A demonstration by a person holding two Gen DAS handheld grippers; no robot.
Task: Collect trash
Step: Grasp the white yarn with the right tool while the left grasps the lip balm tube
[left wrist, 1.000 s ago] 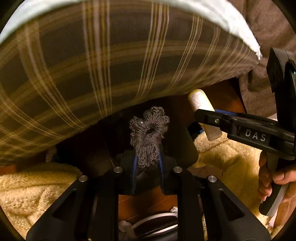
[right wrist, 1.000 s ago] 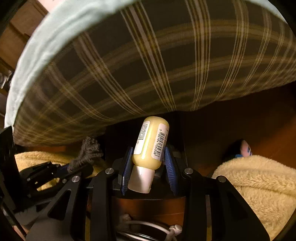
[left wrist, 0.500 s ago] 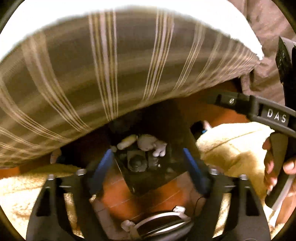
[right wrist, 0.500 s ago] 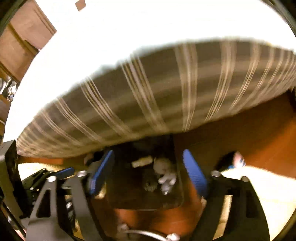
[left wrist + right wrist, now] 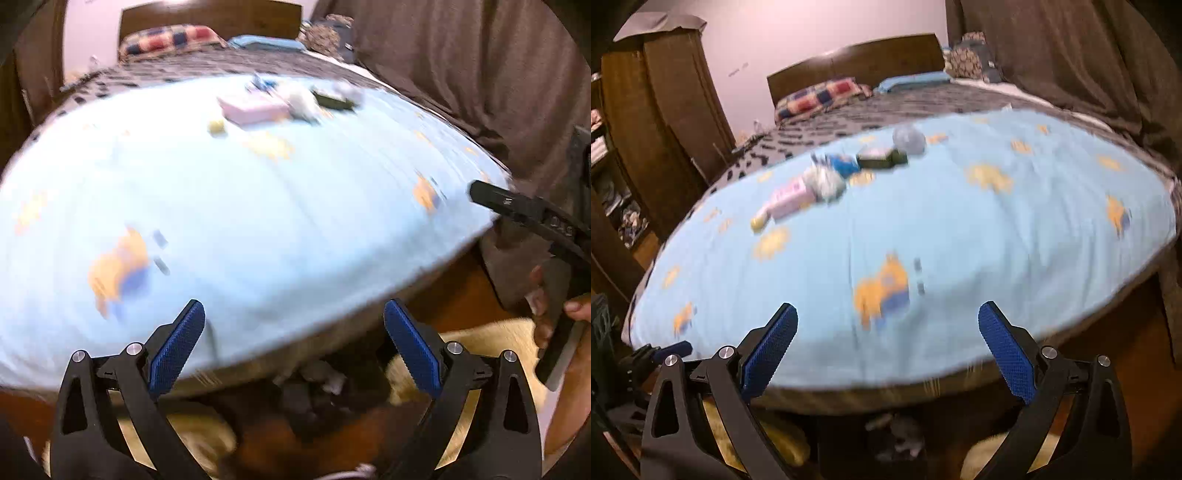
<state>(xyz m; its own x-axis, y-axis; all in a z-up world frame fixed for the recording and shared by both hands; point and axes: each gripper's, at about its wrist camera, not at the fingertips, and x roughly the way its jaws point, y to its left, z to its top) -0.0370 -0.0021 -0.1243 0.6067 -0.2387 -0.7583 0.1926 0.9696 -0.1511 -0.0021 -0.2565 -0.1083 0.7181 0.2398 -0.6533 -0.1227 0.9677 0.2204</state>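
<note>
While both grippers, left gripper (image 5: 293, 341) and right gripper (image 5: 886, 343), hang spread and empty: approach far litter cluster (image 5: 827, 177) on blue blanket (image 5: 960, 229); take pink box (image 5: 788, 195) first.

From my two wrist views: the bed (image 5: 960, 229) fills the field ahead, its near edge just past both sets of fingers. On the bed, toward its far left part, I see a cluster of small items (image 5: 846, 170): a flat box (image 5: 786, 195) nearest the left edge, a blurred bundle (image 5: 823, 182) touching it on the right, another box (image 5: 882, 158) behind and right. Pillows (image 5: 820, 98) lie along the headboard (image 5: 857, 61) at the far edge. A bin (image 5: 314, 398) sits on the floor below the near edge. A wardrobe (image 5: 665, 110) stands left of the bed, a curtain (image 5: 1071, 55) right.
</note>
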